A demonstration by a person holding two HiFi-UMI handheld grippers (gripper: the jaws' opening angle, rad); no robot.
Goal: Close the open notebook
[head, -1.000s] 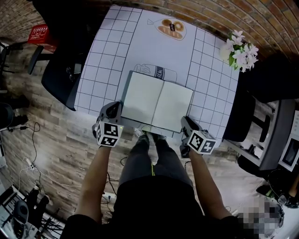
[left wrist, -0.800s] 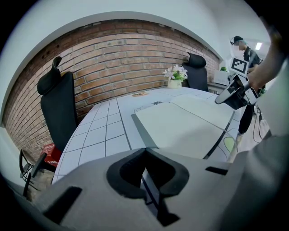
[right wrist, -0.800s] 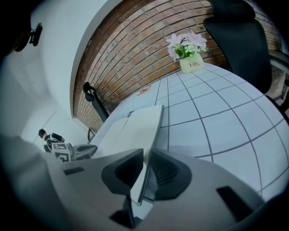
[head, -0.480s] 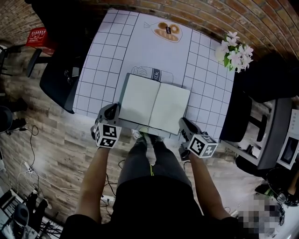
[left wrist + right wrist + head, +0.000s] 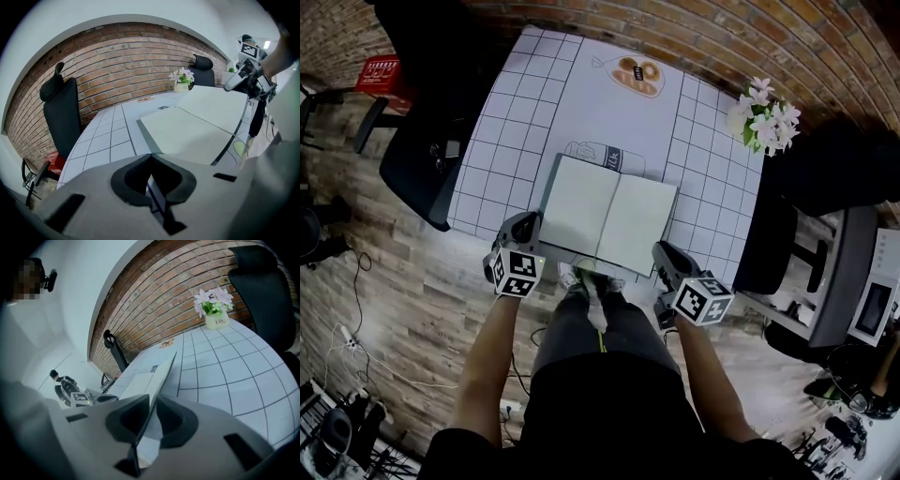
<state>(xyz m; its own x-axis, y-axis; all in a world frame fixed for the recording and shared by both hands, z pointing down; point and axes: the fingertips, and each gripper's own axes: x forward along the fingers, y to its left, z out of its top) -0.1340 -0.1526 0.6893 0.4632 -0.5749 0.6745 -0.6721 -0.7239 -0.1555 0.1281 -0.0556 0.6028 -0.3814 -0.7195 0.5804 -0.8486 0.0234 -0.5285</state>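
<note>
Head view: right claw just closed on notebook, risen since

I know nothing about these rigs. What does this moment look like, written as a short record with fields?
Surface: table with a grid-pattern cover
Main item: notebook, lying open near the person's edge
Left hand: left gripper shut on the notebook's near left corner
Right hand: right gripper, jaws have just been closing, now pinching the notebook's right edge
Also there: potted flowers at the far right corner; black chair beside the table
</note>
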